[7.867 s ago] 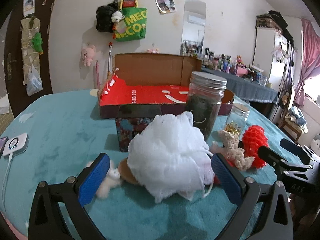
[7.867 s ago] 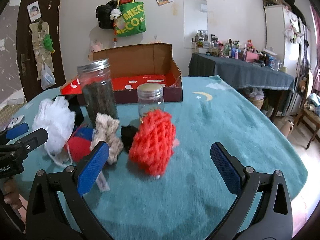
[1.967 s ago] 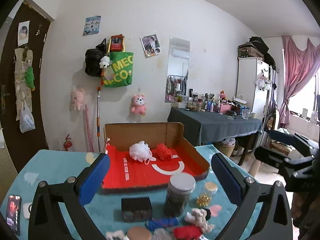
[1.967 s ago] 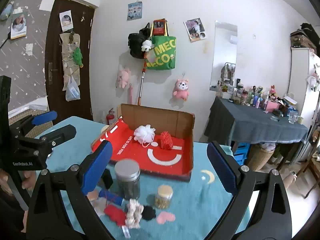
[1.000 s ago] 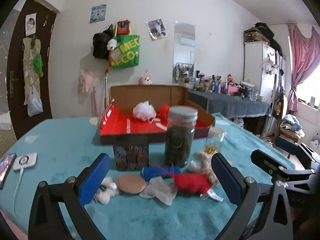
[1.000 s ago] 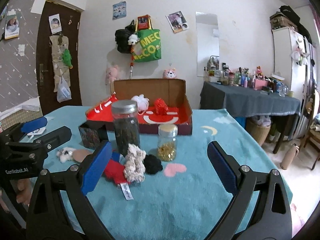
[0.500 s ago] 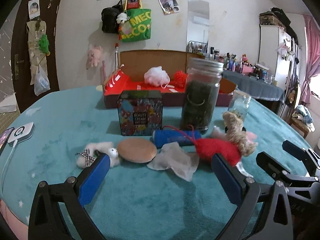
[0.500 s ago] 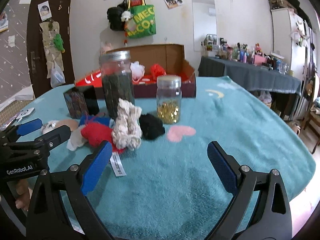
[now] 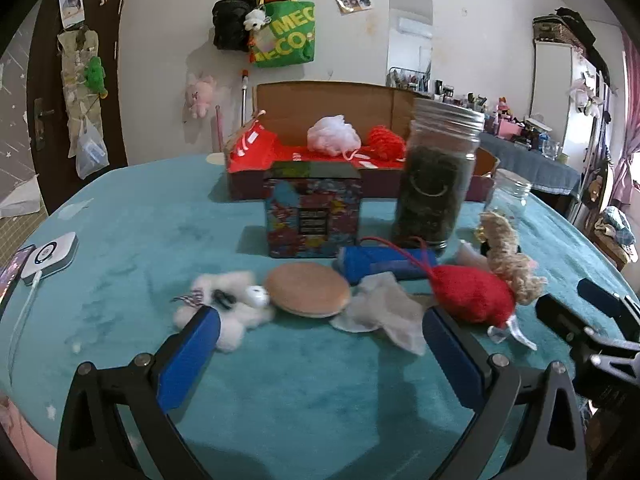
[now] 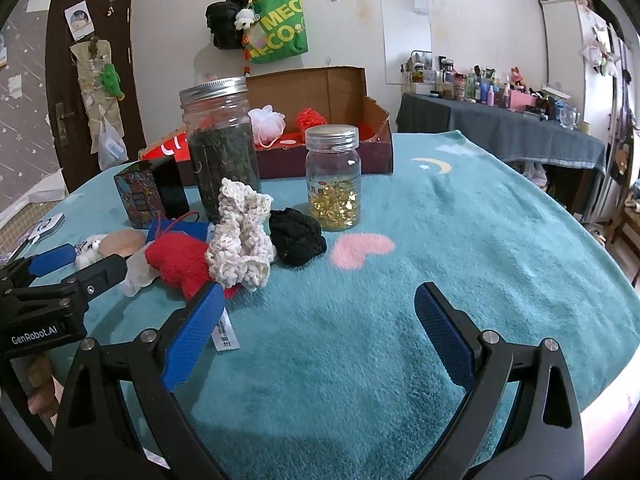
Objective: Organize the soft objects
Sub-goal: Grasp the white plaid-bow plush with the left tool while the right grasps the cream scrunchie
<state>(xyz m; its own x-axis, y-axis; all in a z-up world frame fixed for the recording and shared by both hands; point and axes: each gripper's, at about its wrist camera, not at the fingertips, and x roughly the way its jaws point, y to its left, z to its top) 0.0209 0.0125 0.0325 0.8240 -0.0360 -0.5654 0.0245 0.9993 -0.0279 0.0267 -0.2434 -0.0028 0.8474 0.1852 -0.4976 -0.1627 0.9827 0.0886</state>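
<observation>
Soft items lie in a row on the teal cloth: a small white plush [image 9: 230,306], a tan round puff [image 9: 307,289], a grey cloth scrap [image 9: 384,312], a red knit piece [image 9: 472,294] [image 10: 178,260], a cream knit piece [image 10: 240,236] and a black pom [image 10: 296,236]. The white bath puff [image 9: 333,135] and red mesh ball [image 9: 386,142] rest in the red-lined cardboard box [image 9: 256,148]. My left gripper [image 9: 320,354] hovers open just before the puff and scrap. My right gripper [image 10: 318,334] is open over bare cloth, in front of the cream piece.
A tall dark jar [image 9: 438,176], a small jar of gold capsules [image 10: 333,178], a patterned tin [image 9: 312,210] and a blue roll [image 9: 384,264] stand behind the soft items. A phone and white charger [image 9: 50,258] lie at the left edge. A dark-clothed table [image 10: 504,128] stands at the right.
Both grippers have come down from high above and moved in close to the row of soft items. The white puff and red mesh ball now lie in the box.
</observation>
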